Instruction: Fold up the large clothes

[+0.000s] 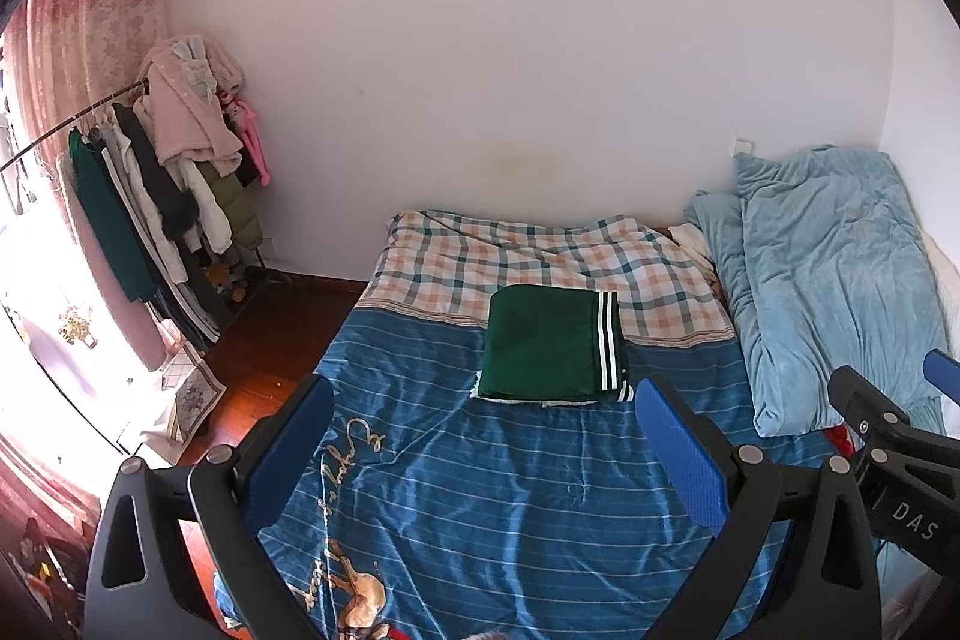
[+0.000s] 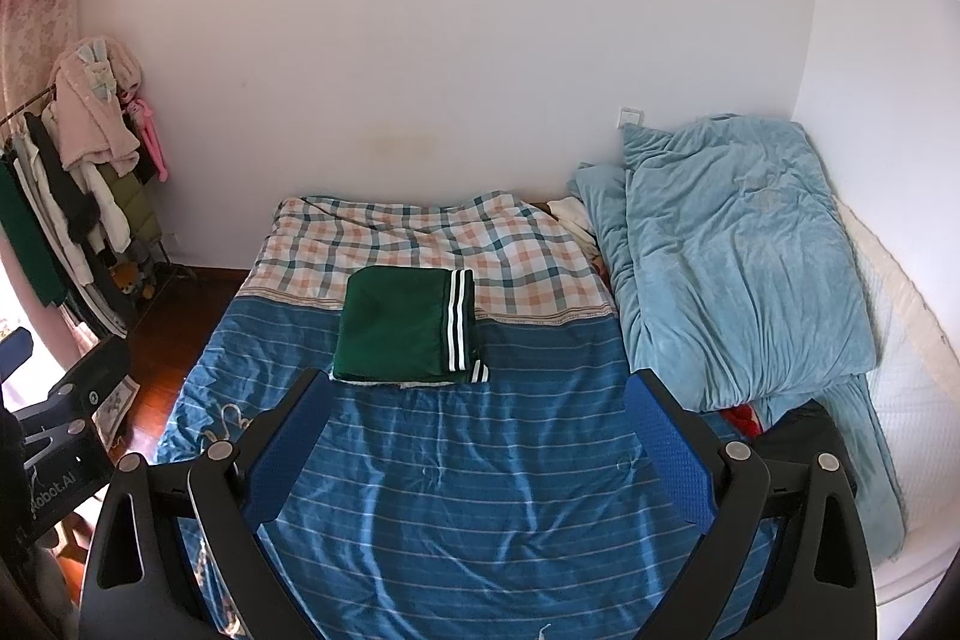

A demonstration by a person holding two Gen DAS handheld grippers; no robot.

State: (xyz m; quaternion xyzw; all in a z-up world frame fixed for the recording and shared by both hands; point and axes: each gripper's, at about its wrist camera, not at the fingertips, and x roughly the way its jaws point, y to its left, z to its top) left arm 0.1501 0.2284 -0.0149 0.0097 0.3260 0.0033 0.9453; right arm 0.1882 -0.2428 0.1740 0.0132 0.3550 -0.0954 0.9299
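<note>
Green garment [image 1: 543, 343], folded into a compact rectangle with white-striped ribbed trim along its right edge, lay in the middle of the bed where the blue striped quilt [image 1: 510, 490] met a plaid cover [image 1: 540, 250]. Both the left gripper [image 1: 486, 445] and the right gripper [image 2: 477, 436] hung well back from it, above the quilt, jaws spread wide and holding nothing.

By the look of it the fold was essentially done, so the main hazard lay in any further handling: a pinch taking only the top layer could peel the stack open, and a sliver of white at the lower edge suggested a lining or layer already peeking out, though the fisheye view left that uncertain. The quilt beneath looked slick and rumpled, a surface on which the bundle could skid or drag wrinkles if pushed rather than lifted.

The garment's cloth appeared matte and fairly thick, holding square corners. A plush pale-blue blanket [image 2: 738, 256] was heaped along the right side of the bed, near enough to snag a wide swing by the right gripper. The fingers' blue pads [image 1: 681, 454] were finely textured.
</note>
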